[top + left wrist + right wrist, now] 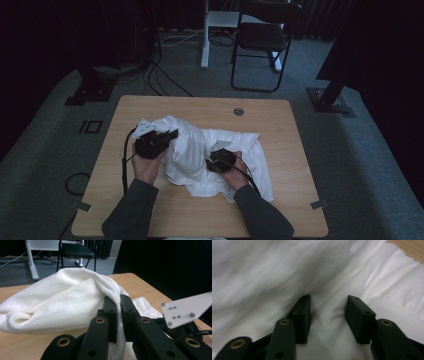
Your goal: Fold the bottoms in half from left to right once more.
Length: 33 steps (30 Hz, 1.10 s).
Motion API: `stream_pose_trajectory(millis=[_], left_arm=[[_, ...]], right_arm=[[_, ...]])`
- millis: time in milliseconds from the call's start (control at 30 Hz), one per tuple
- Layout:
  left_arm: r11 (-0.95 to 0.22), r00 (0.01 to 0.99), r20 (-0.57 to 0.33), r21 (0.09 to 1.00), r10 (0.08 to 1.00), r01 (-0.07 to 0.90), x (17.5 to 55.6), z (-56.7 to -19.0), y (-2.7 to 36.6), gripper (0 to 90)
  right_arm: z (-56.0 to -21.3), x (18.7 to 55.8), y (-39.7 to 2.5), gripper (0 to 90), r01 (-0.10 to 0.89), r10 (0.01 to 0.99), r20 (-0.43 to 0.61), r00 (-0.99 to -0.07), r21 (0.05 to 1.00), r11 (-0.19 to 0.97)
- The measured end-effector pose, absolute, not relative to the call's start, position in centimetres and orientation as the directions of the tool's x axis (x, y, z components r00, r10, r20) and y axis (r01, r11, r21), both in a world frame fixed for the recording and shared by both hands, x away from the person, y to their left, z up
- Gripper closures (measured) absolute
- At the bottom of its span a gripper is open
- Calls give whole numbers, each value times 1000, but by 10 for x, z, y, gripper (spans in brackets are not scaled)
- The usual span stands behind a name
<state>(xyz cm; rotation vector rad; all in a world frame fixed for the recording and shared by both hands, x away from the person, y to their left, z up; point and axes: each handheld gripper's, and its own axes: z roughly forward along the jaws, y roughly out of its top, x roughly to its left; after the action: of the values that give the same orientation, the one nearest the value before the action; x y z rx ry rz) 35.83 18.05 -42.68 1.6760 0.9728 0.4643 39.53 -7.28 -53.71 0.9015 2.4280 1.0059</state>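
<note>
While the white cloth [200,150] lies bunched at the centre of the wooden bench [280,125] in the high view, both claws work on it. At lower centre of the left gripper view, the left claw [119,315] is pressed together, pinching a raised fold of the cloth. At lower centre of the right gripper view, the right claw [328,317] stands spread, its jaws resting against the fabric.
</note>
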Motion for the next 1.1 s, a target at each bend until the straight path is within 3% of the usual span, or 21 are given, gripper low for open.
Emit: stream_pose_trajectory(millis=[133, 233, 467, 600, 667, 800, 867, 900, 933, 967, 1100], left_arm=[[-76, 597, -164, 932, 785, 356, 358, -423, 177, 865], [-79, 611, -163, 934, 775, 349, 358, -421, 171, 865], [-90, 630, -151, 938, 762, 334, 358, -418, 160, 865], [-93, 635, -151, 938, 758, 334, 360, -416, 157, 865], [-94, 635, -150, 938, 758, 334, 360, -416, 157, 865], [-91, 632, -152, 938, 760, 334, 359, -417, 160, 865], [-91, 631, -153, 937, 761, 338, 359, -418, 161, 865], [-91, 632, -154, 937, 760, 339, 359, -418, 161, 865], [-92, 634, -154, 937, 758, 338, 359, -418, 161, 865], [-91, 637, -156, 937, 755, 337, 359, -418, 158, 865], [-108, 653, -143, 938, 744, 328, 358, -418, 151, 865]], right_arm=[[-526, 387, -89, 491, 410, 679, -56, -732, 760, 504], [-540, 379, -86, 427, 392, 651, -112, -751, 718, 576], [-547, 382, -72, 420, 360, 639, -133, -757, 732, 579], [-547, 384, -60, 400, 344, 617, -119, -778, 741, 577], [-546, 385, -56, 346, 325, 578, -107, -809, 738, 591], [-529, 380, -75, 311, 305, 541, -50, -840, 780, 546], [-520, 377, -95, 306, 305, 583, -36, -812, 825, 476], [-523, 384, -112, 310, 375, 668, -8, -744, 822, 428], [-523, 384, -112, 310, 375, 668, -8, -744, 822, 428], [-539, 395, -119, 316, 449, 726, -11, -687, 780, 437], [-559, 399, -105, 341, 469, 720, 15, -694, 768, 436]])
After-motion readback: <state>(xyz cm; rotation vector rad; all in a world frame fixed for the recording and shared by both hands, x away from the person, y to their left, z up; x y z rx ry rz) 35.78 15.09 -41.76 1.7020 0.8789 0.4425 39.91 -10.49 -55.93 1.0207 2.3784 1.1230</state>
